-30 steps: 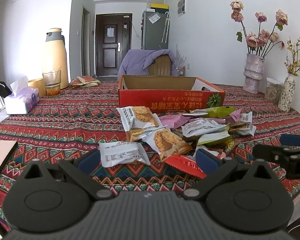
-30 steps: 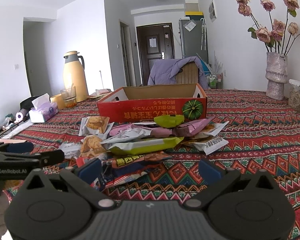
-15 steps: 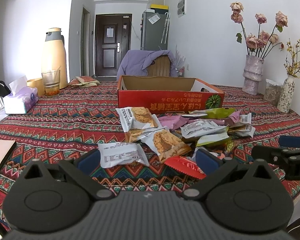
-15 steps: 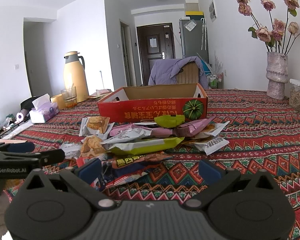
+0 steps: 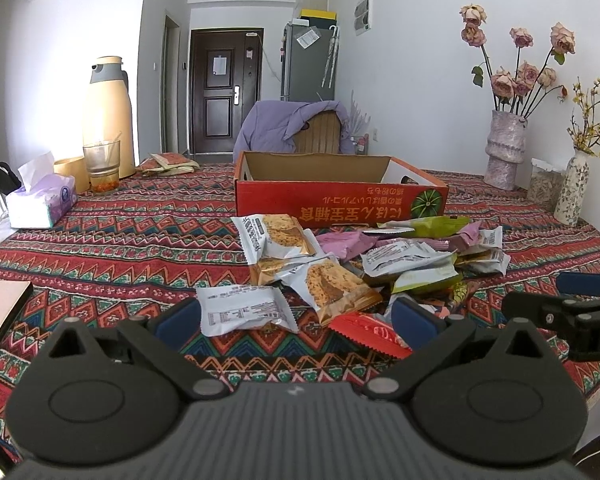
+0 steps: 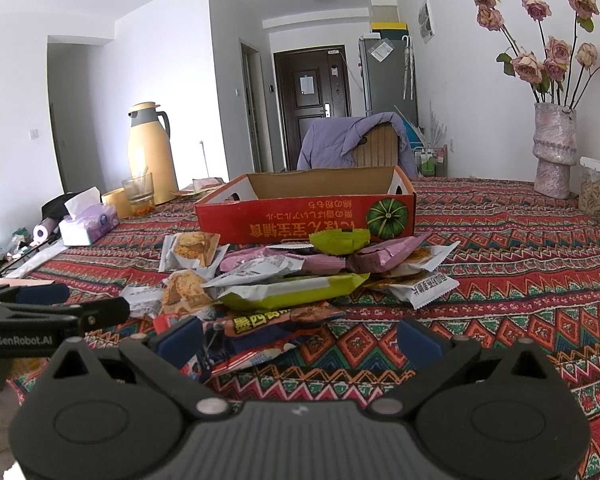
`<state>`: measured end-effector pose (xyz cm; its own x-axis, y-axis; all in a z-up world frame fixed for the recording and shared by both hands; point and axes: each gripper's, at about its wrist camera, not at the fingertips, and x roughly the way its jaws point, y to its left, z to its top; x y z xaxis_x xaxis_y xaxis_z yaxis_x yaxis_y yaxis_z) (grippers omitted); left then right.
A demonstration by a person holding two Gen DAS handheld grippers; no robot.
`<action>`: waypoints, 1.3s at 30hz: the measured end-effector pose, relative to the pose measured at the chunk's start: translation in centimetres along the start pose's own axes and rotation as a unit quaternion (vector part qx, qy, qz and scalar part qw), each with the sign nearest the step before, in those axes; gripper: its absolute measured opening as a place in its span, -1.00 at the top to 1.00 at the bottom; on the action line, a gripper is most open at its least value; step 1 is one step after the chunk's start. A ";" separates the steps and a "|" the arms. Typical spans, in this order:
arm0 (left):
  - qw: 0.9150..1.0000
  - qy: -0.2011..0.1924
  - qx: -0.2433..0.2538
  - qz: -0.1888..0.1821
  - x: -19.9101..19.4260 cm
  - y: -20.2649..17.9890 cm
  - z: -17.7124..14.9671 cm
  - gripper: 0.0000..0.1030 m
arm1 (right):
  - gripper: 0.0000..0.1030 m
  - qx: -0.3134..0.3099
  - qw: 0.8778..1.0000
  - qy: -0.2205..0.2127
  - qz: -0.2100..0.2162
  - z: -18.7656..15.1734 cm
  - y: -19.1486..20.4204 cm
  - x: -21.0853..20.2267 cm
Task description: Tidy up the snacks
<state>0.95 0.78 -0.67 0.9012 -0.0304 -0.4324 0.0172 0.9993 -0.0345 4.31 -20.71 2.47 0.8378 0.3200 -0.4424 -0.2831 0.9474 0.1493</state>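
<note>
Both wide-spread: left gripper [image 5: 296,316] and right gripper [image 6: 298,336], seemingly above snack pile [image 6: 292,280].

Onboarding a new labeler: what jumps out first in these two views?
The heap of snack packets mid-table on the patterned cloth, just in front of the red cardboard box, which looks empty from here. Next, the dried roses in a vase at far right and the yellow thermos at far left. Both tools, left and right, hover open at the pile's near edge.
</note>
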 end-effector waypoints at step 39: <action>0.999 -0.001 -0.031 0.038 0.4 2.7 0.3 -1.00 | -1.00 -0.008 0.998 0.058 0.000 2.0 3.7 6.3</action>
<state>1.48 3.51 -0.66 0.8996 0.0450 -0.4343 -0.0774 0.9954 -0.0570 9.47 -15.16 1.97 0.7783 0.3166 -0.5422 -0.2915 0.9471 0.1346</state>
